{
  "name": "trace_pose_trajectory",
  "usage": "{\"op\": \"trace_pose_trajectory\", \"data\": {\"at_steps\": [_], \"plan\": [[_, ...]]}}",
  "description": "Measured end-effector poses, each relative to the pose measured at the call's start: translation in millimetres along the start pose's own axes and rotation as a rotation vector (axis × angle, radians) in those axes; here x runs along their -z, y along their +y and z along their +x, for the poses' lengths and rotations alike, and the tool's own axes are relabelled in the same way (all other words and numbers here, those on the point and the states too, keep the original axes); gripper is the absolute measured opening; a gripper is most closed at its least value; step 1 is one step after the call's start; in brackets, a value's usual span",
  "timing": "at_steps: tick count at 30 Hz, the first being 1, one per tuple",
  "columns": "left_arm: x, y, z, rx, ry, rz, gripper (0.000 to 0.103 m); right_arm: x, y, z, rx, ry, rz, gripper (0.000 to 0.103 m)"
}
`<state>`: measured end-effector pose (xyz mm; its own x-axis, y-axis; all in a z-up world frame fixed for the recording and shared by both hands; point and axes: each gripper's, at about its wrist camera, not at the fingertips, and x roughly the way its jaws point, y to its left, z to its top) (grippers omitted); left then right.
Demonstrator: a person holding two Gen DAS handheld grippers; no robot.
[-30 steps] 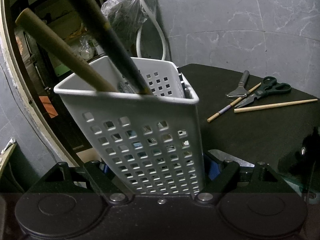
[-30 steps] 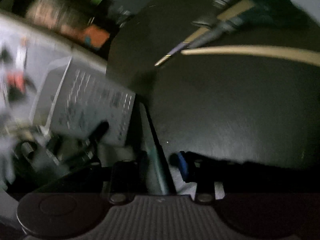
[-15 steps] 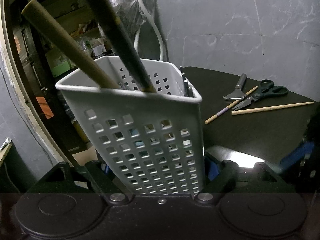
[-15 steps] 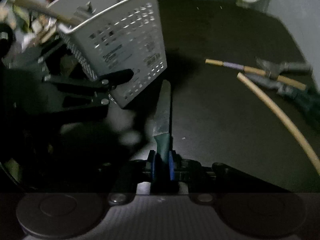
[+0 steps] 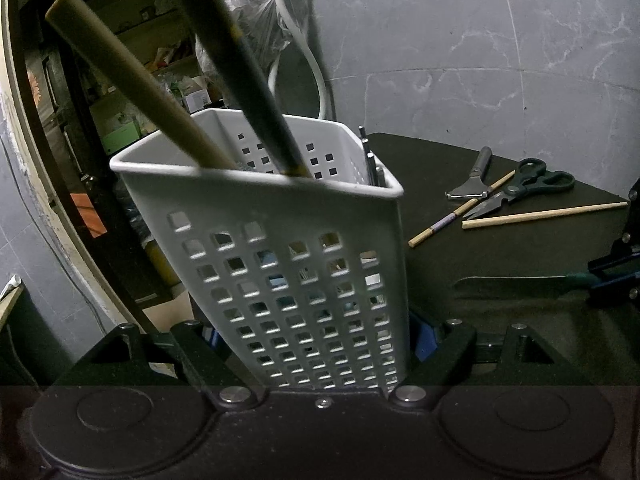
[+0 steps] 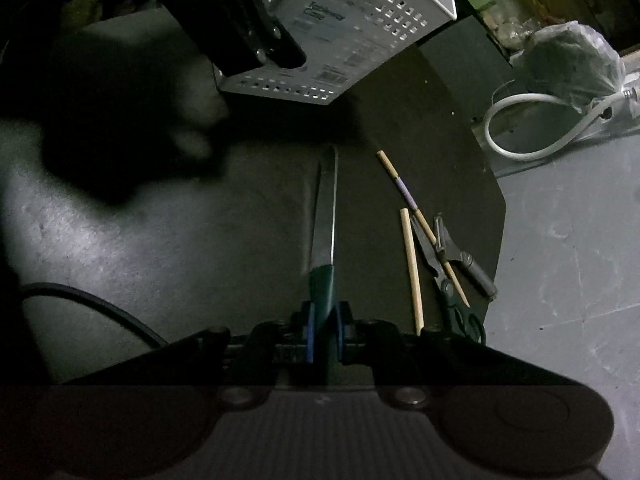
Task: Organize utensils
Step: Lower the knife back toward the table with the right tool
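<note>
My left gripper [image 5: 316, 340] is shut on the lower walls of a white perforated caddy [image 5: 288, 280], which is tilted and off the table; its underside shows in the right wrist view [image 6: 360, 20]. A tan wooden handle [image 5: 132, 76] and a dark handle [image 5: 240, 68] stick out of it. My right gripper [image 6: 323, 320] is closing, its blue pads on the green handle of a knife [image 6: 324, 224]. The blade points toward the caddy, just above the dark table [image 6: 260, 220]. In the left wrist view the knife [image 5: 512, 286] and right gripper [image 5: 612, 276] are at the right edge.
Farther along the table lie green-handled scissors [image 5: 520, 190], a peeler [image 5: 472, 180], a plain chopstick [image 5: 540, 216] and a banded chopstick [image 5: 460, 216]. A white hose [image 6: 516, 128] and a plastic bag [image 6: 572, 64] sit past the table's edge, by a grey wall.
The right gripper has rolled and swung round with the knife, so the blade now points at the caddy. Its jaws have narrowed on the handle. The left gripper and caddy stayed put.
</note>
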<state>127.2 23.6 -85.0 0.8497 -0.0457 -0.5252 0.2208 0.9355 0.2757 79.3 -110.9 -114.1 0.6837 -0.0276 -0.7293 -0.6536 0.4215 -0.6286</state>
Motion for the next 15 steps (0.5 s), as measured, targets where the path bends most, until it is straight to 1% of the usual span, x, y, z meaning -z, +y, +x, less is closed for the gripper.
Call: {"op": "trace_pose_trajectory", "data": {"at_steps": [3,5,7,11,13,15], "plan": [[0,0,0,0.000,0.000,-0.001,0.084,3,1,-4,-0.007,-0.005,-0.011,0.011],[0,0,0,0.001,0.002,-0.003,0.084,4,-4,-3,-0.035,-0.006,0.017,0.011],[0,0,0,0.001,0.003,-0.002,0.084,4,-16,3,-0.116,0.004,0.083,0.011],[1,0,0,0.001,0.004,-0.002,0.083,9,-55,10,-0.297,0.021,0.300,0.012],[1,0,0,0.000,0.004,-0.004,0.083,13,-72,15,-0.348,0.022,0.378,0.012],[1,0,0,-0.001,0.005,-0.003,0.083,17,-83,18,-0.368,0.016,0.418,0.012]]}}
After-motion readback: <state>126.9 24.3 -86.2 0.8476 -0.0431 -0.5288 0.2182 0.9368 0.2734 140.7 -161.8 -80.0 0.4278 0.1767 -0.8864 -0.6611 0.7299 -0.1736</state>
